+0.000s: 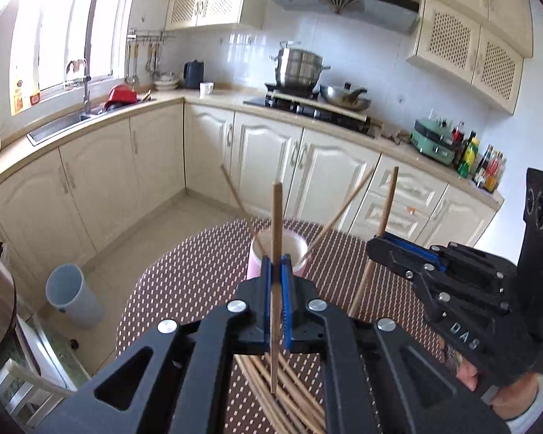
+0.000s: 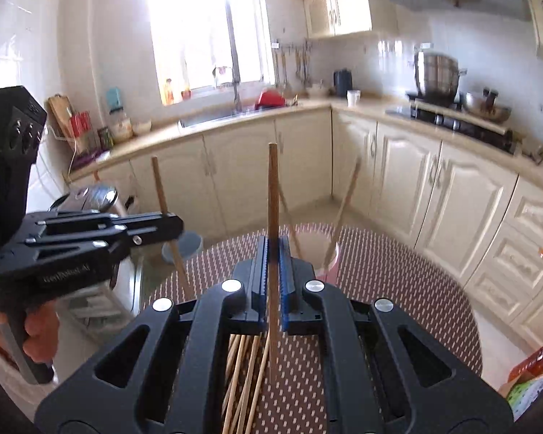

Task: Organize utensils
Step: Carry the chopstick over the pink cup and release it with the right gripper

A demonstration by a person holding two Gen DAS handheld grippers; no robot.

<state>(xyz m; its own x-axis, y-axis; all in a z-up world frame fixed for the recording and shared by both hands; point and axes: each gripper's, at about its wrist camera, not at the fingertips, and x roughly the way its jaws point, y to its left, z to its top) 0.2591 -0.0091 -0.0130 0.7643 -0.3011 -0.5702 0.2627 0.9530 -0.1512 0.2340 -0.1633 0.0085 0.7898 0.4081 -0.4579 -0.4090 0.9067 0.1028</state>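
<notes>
1. A single brown chopstick (image 1: 277, 253) is held upright in the left gripper (image 1: 276, 271), whose jaws are clamped on it partway up its length, so that its lower end hangs free above the pile.
2. A second chopstick (image 2: 272, 224) is held the same way in the right gripper (image 2: 272, 253); those jaws are likewise closed on the stick at its lower middle.
3. The remaining loose chopsticks (image 1: 293, 390) are seen lying in a heap on the dotted mat of the bench (image 1: 184, 282), near its close edge, beneath both grippers.
4. A pink cup (image 1: 297, 249) is placed toward the far edge of the bench, ahead of the left gripper, with two chopsticks already leaning inside against its rim.
5. The sticks are judged to be light, stiff and smooth; slipping or swivelling between the pads is to be expected if they are held near one end.
6. A hold near the middle, as is shown here, is judged best, since the lower tip can then be steered into the cup opening.
7. The cup is judged light enough to be tipped by a sideways knock.
</notes>
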